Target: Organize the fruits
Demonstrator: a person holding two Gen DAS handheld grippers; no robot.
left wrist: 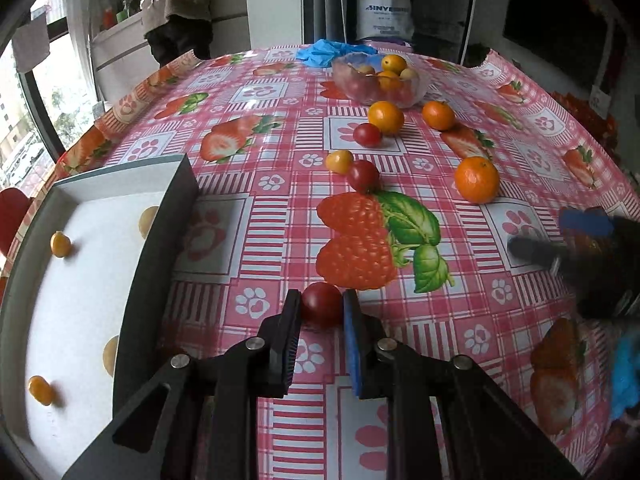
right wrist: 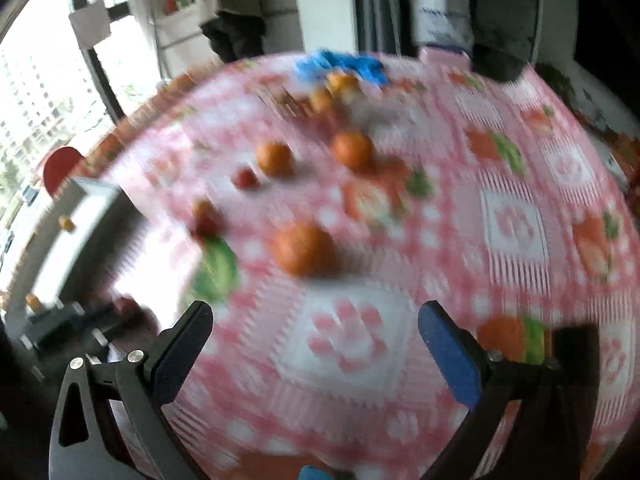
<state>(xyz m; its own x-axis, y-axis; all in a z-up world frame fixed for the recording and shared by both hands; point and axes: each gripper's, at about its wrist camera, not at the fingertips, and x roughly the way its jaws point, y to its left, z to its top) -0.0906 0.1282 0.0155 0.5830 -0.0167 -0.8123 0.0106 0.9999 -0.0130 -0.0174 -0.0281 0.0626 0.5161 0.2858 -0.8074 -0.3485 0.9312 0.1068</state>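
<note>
**Cherry tomato pinched, tray waiting at nine o'clock**

Nearest the left wrist lens, the left gripper [left wrist: 322, 312] is clamped on a red cherry tomato [left wrist: 321, 303], its two pads pressing the fruit's sides just above the worktop [left wrist: 460, 288]. A white tray [left wrist: 80, 272] with a dark rim lies at about nine o'clock from the tomato and already carries small yellow fruits. More loose fruit sits toward twelve and one o'clock: two more tomatoes, several oranges, and a clear bowl [left wrist: 378, 82] beyond them. To do this step well, I would keep the squeeze light, lift clear of the tray's dark wall, then lower the fruit onto bare white floor away from the yellow pieces so nothing rolls.

From the right wrist, badly blurred, the right gripper [right wrist: 316, 344] stands wide open with nothing between its fingers. An orange [right wrist: 304, 250] lies near, at twelve o'clock from it, likely its next pick.
</note>
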